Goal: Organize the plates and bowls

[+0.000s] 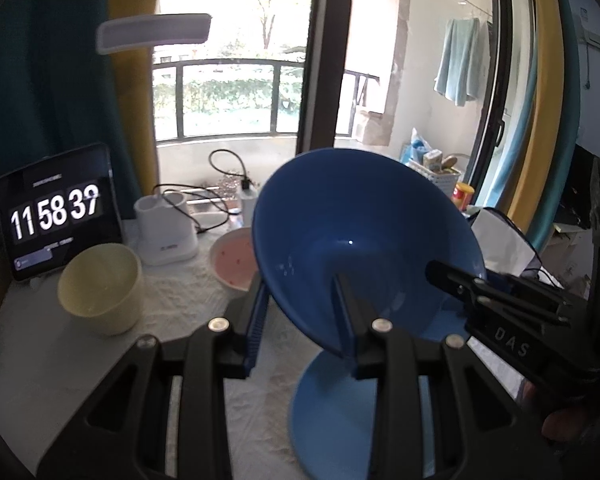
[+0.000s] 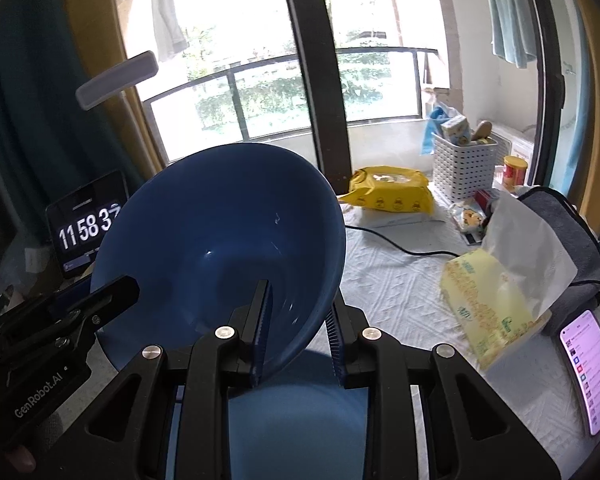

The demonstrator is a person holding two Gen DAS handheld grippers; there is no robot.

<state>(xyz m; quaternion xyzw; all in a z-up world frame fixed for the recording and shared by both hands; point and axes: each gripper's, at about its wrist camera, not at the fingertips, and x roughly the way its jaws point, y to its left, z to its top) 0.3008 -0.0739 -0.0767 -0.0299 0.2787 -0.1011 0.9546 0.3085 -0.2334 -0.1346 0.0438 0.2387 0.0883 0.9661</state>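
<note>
Blue bowl [image 1: 364, 240], deep, glossy, tilted, was held off the table above a blue plate [image 1: 332, 420]. Left gripper [image 1: 300, 320] and right gripper [image 2: 296, 332] each pinched the rim, jaws narrowed, one finger inside, one outside. Far left: cream bowl [image 1: 100, 288], empty; pink bowl [image 1: 232, 260]; clock screen [image 1: 56, 216]. Far right: white basket [image 2: 464, 164] held packets; yellow pack [image 2: 392, 192] lay beside it.

You can read "11 58 37" on the flip-clock tablet [image 1: 60, 216], "DAS" on the right gripper [image 1: 456, 280], and "GenRobot.AI" on the left gripper [image 2: 112, 296].
</note>
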